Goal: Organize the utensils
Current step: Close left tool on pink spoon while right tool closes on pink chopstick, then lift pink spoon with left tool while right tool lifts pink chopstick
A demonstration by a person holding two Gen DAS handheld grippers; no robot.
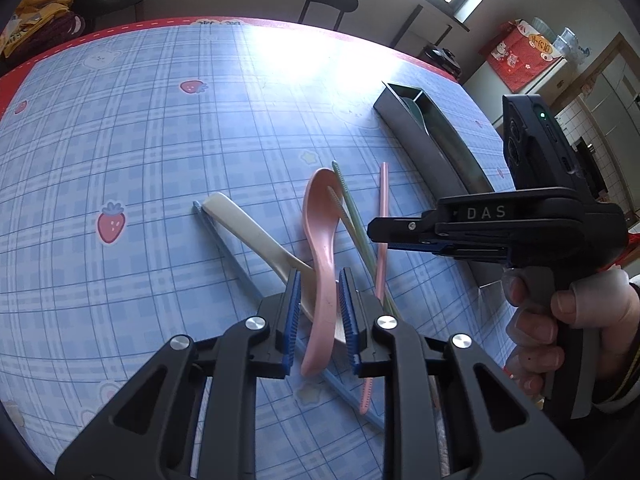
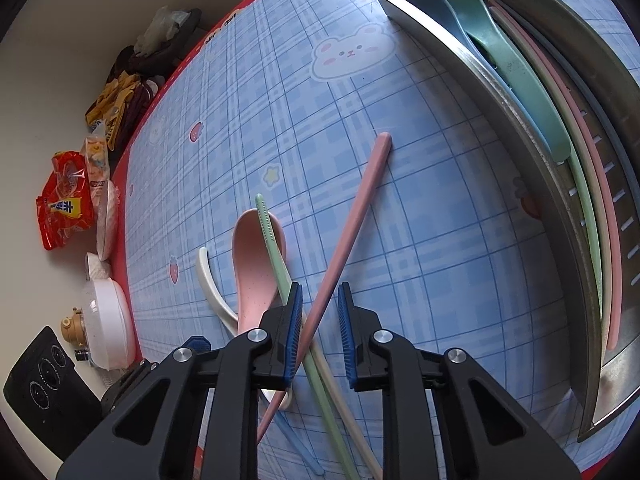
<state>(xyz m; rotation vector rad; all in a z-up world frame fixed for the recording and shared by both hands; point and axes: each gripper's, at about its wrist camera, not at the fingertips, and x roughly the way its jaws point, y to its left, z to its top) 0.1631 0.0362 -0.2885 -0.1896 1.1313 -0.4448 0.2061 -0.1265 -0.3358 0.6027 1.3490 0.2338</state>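
Note:
Loose utensils lie crossed on the blue plaid tablecloth: a pink spoon [image 1: 322, 248], a cream spoon [image 1: 248, 230], a green chopstick [image 1: 352, 216], a pink chopstick [image 1: 382, 232] and a blue chopstick [image 1: 228, 252]. My left gripper [image 1: 320, 280] is open, its pads either side of the pink spoon's handle. My right gripper [image 2: 319, 292] is open over the pink chopstick [image 2: 352, 220], with the green chopstick [image 2: 280, 264] and pink spoon [image 2: 252, 272] just left. The right gripper also shows in the left wrist view [image 1: 376, 229]. A metal tray [image 2: 532, 128] holds a blue spoon [image 2: 432, 4], a green spoon [image 2: 504, 52] and several chopsticks.
The metal tray [image 1: 424, 140] lies along the table's right side. Snack bags [image 2: 66, 200], white bowls [image 2: 112, 320] and clothes [image 2: 120, 96] sit beyond the table's red edge. A black stool [image 1: 328, 0] stands at the far side.

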